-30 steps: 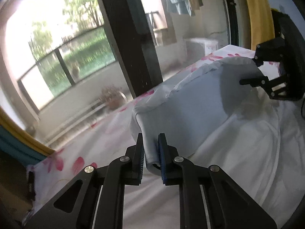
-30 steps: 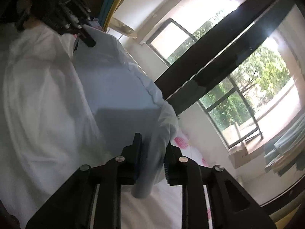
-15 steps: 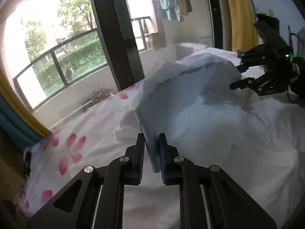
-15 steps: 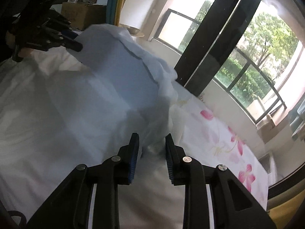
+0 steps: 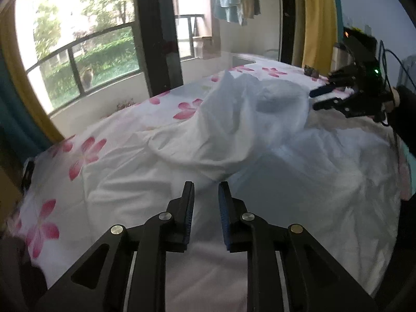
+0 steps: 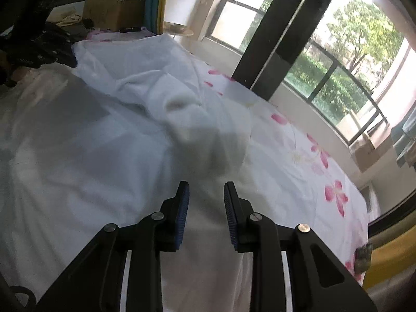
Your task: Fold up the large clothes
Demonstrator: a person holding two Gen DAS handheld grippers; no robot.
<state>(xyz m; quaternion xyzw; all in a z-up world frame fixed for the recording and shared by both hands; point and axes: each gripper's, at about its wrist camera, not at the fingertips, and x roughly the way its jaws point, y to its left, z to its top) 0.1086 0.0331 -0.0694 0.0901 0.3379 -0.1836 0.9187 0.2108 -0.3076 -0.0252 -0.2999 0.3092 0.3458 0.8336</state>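
White garment (image 5: 241, 130) lies heaped on floral sheet (image 5: 85, 153); left hand-held gripper (image 5: 206, 202) opening, right hand-held gripper (image 6: 206, 202) spread, both empty.

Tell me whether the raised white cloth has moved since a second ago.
Yes. The white cloth has dropped from the left gripper, whose jaws are opening, and slumped onto the floral sheet.

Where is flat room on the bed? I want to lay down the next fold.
Free: the floral sheet between the white garment and the window. The garment's middle is crowded by a bunched heap, with the right gripper beside it. The left gripper is opening, empty.
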